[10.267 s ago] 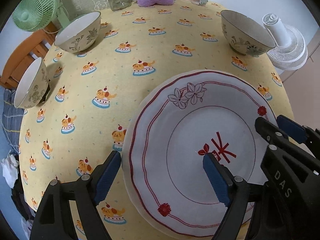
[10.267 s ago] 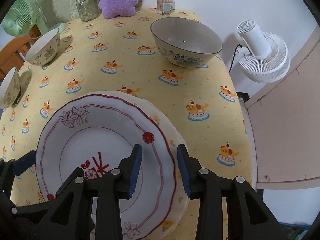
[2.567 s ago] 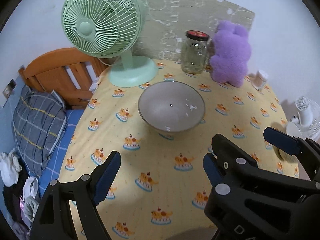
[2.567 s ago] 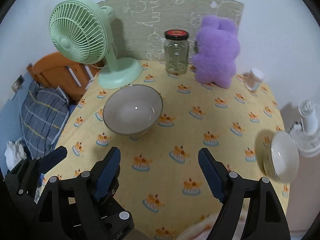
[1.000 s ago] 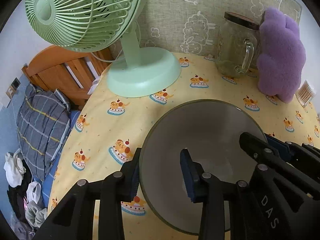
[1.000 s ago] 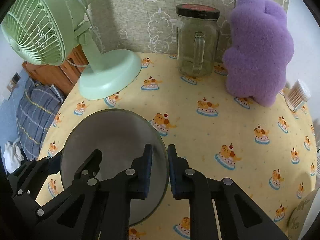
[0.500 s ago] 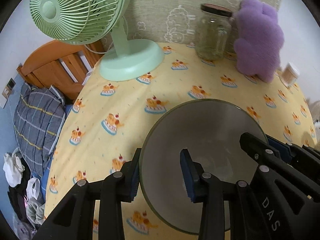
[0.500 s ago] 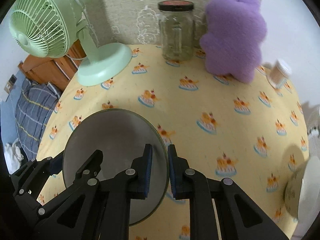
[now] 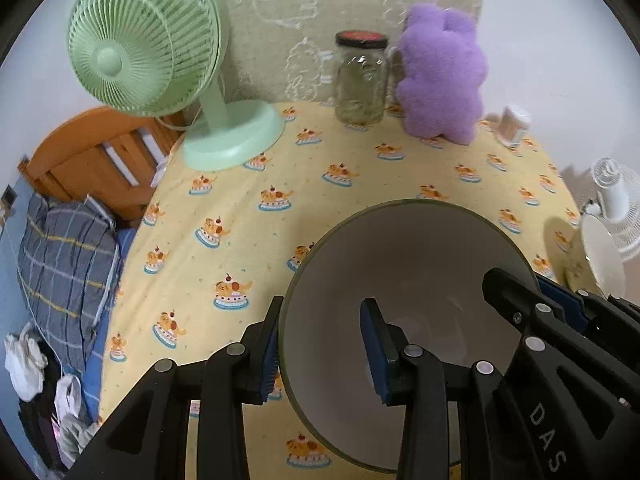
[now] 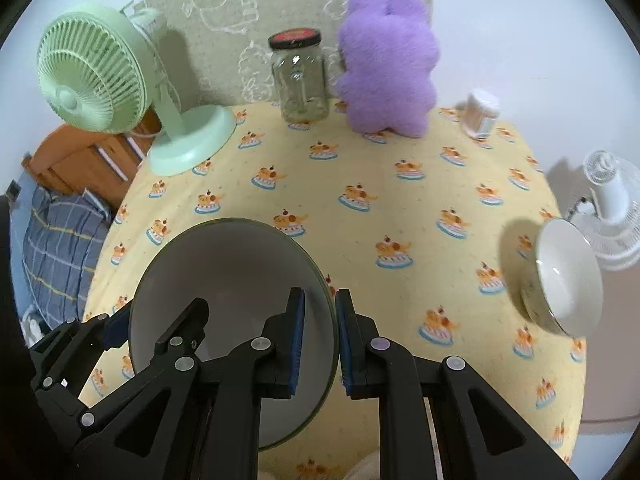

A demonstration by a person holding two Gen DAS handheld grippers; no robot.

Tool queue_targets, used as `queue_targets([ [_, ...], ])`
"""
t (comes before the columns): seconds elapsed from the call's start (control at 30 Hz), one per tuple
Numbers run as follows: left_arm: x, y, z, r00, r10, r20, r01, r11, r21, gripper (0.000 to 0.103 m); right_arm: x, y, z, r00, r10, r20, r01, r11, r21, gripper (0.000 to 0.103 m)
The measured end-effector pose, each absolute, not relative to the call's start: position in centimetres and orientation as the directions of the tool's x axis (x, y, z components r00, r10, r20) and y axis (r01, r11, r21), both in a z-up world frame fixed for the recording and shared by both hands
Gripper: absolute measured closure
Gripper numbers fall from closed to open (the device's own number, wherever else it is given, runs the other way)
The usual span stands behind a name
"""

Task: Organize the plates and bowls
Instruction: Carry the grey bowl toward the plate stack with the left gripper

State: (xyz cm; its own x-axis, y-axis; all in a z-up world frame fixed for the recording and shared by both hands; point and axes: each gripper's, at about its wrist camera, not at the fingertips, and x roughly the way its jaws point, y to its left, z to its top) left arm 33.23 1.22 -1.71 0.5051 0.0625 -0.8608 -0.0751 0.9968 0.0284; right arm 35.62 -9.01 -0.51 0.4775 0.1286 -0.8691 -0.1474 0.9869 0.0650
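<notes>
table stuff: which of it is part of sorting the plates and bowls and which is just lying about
Job:
held bowl
left gripper
right gripper
second bowl

Lying about:
green fan
jar
purple plush
small container
white fan

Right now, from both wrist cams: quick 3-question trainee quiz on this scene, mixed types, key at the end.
1. True or false: both tongs, left and right, grip the rim of the same bowl.
2. What stands between the green fan and the purple plush toy? A) glass jar B) plate C) kettle
3. Fill in: the second bowl sits toward the table's ____ edge.

Key: 1 true; 2 A; 3 right.
</notes>
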Motion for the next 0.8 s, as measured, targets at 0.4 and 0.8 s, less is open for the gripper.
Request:
queue_targets([
  [0.4,26.7,2.0,1.7,0.552,0.014,-0.834,-0.015,1.0,0.007,0.066,28.2,-8.8,3.7,0.538,0.085,-0.839,-0.083,0.995,0.047,0.084],
  [0.8,20.7,3.0,0.6,0.533,-0.021,-0.846,0.035,0.999,-0.002,0.066,21.2,-8.0,2.9,0.525,0.051,-0.849,-0.021,0.999,0.046,0.084],
])
